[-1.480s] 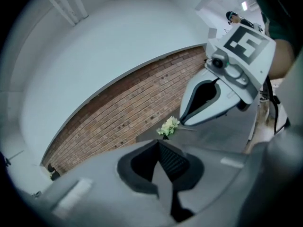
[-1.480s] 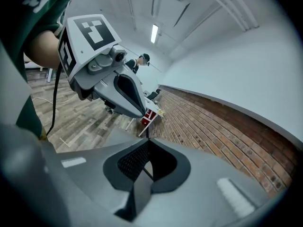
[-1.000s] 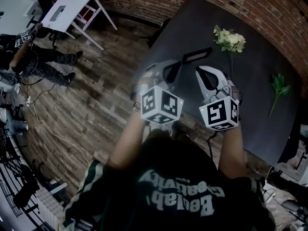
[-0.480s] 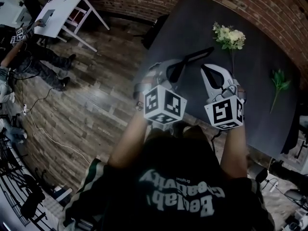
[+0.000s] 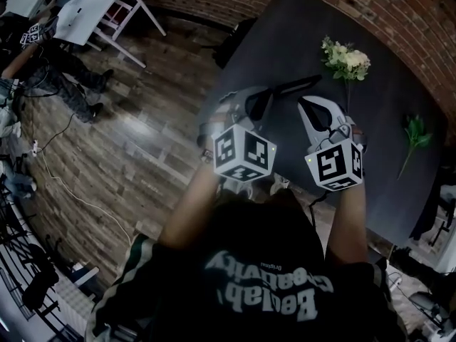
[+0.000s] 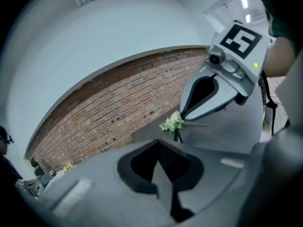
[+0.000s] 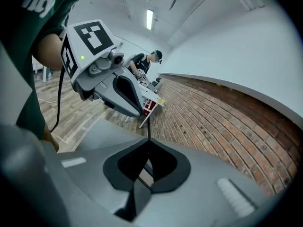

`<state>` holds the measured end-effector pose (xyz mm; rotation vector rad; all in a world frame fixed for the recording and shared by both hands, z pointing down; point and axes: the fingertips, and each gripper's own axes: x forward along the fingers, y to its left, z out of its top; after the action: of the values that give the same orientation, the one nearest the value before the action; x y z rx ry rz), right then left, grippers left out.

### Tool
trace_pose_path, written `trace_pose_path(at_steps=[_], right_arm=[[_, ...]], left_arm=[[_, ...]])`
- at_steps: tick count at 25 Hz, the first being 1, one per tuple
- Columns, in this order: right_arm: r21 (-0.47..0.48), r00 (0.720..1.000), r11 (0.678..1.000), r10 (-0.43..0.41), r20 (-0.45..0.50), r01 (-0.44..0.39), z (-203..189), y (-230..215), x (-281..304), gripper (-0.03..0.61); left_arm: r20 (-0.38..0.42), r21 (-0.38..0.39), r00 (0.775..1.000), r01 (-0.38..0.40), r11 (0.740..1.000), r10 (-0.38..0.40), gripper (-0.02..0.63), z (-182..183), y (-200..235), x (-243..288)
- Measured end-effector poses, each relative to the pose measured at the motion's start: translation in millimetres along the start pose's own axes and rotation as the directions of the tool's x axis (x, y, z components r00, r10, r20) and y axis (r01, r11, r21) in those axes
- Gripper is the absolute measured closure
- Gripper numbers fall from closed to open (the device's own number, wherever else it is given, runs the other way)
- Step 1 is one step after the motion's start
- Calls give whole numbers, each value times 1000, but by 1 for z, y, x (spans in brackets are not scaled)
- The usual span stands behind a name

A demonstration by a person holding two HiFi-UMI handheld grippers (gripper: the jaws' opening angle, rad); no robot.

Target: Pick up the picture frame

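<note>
Both grippers are on the picture frame — it sits between them as a thin dark bar, over the near-left part of the dark table. The left gripper has its jaws pressed onto the frame's left end, and the right gripper pinches it from the other side. In the right gripper view a glassy sliver of the frame is caught in the closed jaws, with its edge running up as a thin dark line. Whether the frame's lower edge touches the table cannot be told. Farther back on the table lies a bunch of pale flowers, with a green sprig well apart to the right — both close to the brick wall.
</note>
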<state>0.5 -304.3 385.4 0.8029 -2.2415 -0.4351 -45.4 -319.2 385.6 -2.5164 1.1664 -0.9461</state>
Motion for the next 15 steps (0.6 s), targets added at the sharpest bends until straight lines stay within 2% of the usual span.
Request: trace_pose_path(at_steps=[9, 11, 15], right_arm=[[-78, 989, 987, 144, 38, -141, -26, -16, 13, 569], [-95, 983, 980, 178, 41, -174, -34, -19, 18, 520], [-148, 964, 956, 264, 42, -255, -48, -17, 30, 503]], left_arm=[[-72, -61, 996, -57, 997, 52, 609, -1, -9, 26], [-87, -72, 994, -70, 995, 64, 610, -2, -10, 34], [-127, -102, 988, -98, 990, 85, 609, -11, -15, 43]])
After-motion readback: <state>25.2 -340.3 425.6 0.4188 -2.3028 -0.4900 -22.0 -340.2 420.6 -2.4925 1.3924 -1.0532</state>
